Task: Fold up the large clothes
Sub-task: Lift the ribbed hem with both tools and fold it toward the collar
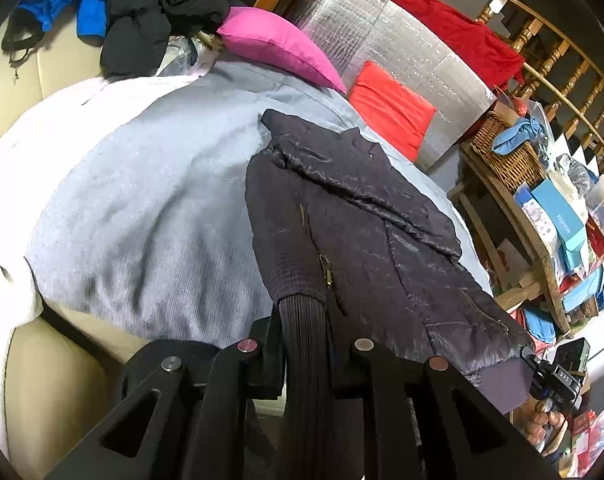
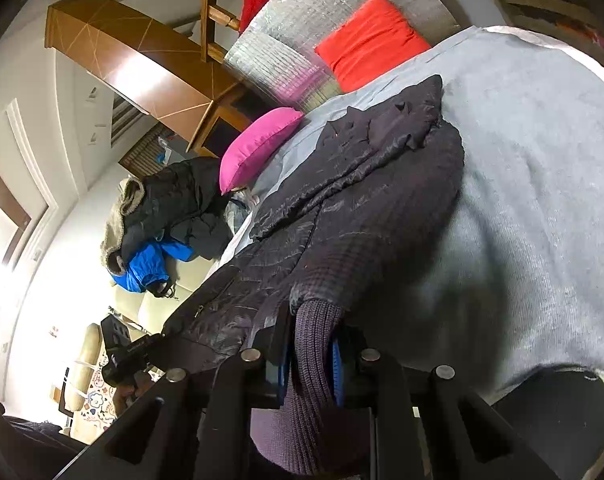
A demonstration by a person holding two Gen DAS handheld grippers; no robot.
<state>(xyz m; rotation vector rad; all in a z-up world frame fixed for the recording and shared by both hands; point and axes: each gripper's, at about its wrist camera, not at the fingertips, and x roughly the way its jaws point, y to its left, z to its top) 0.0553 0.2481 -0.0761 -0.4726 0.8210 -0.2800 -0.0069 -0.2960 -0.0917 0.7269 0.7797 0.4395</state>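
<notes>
A dark navy quilted jacket (image 1: 366,216) lies on a light grey-blue blanket (image 1: 150,200) over a sofa. My left gripper (image 1: 306,332) is shut on the jacket's ribbed hem (image 1: 302,344) at one corner. My right gripper (image 2: 310,340) is shut on the ribbed hem (image 2: 314,344) at the other corner; the jacket (image 2: 342,200) stretches away from it over the blanket (image 2: 534,200). The right gripper also shows in the left wrist view (image 1: 558,372) at the jacket's far corner. The left gripper shows in the right wrist view (image 2: 130,352) at the jacket's left corner.
A pink cushion (image 1: 278,44) and an orange-red cushion (image 1: 390,108) lie behind the jacket against a silver foil panel (image 1: 382,40). A heap of black and blue coats (image 1: 134,8) sits at the sofa's end. A cluttered wooden shelf (image 1: 542,216) with a wicker basket stands beside the sofa.
</notes>
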